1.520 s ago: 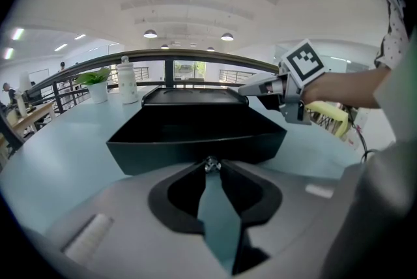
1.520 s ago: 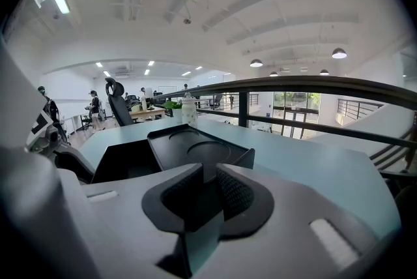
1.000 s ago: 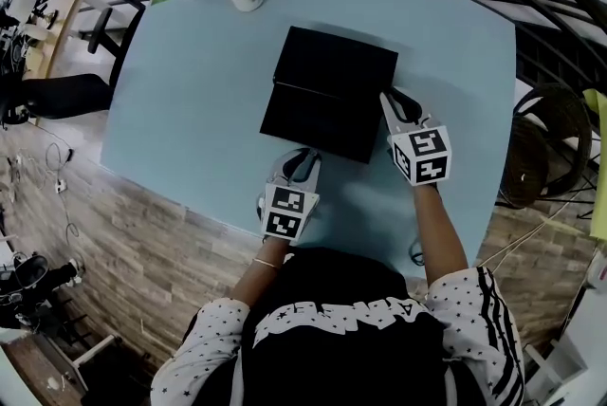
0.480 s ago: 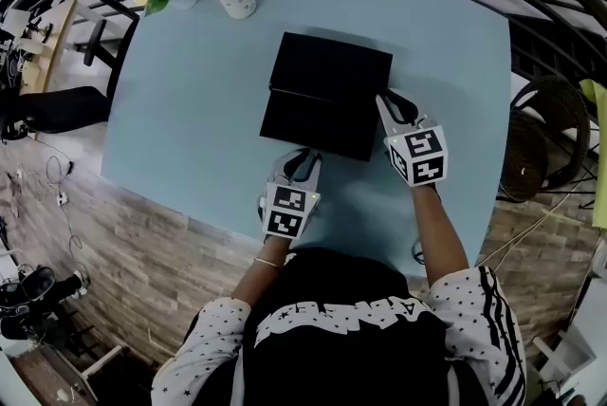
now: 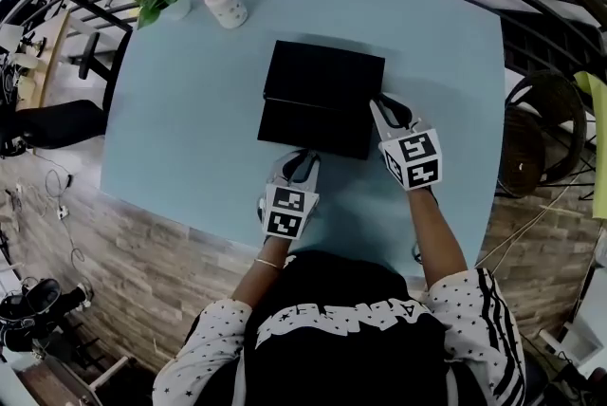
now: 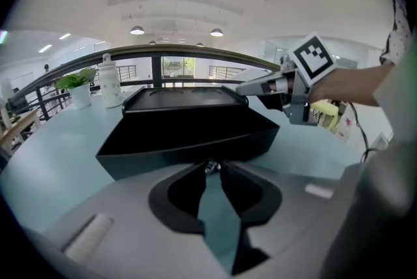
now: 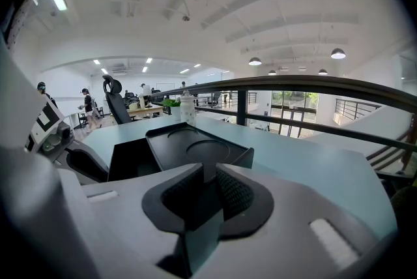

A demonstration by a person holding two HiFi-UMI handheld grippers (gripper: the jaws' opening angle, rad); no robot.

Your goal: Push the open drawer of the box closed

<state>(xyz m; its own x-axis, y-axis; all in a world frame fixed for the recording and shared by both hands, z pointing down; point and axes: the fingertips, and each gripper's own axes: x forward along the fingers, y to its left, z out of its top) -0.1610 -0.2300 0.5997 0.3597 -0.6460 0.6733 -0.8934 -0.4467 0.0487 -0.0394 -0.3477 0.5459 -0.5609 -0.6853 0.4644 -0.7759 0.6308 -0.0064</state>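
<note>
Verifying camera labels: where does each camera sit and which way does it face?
Head view: on the person's head, facing down at table and box; left gripper, right gripper, forearms, torso show.
Left gripper view: rides left gripper, faces the drawer front; own jaws and right gripper show.
Right gripper view: rides right gripper, faces across box from its right; own jaws and left gripper show.
All share the box.

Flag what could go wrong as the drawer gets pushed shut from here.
1. The left gripper sits at the drawer front, but nothing braces the box from behind; the whole box may slide over the table instead.
2. The right gripper rests by the box's right corner, where drawer and box meet; it might snag the drawer or twist the box.
</note>
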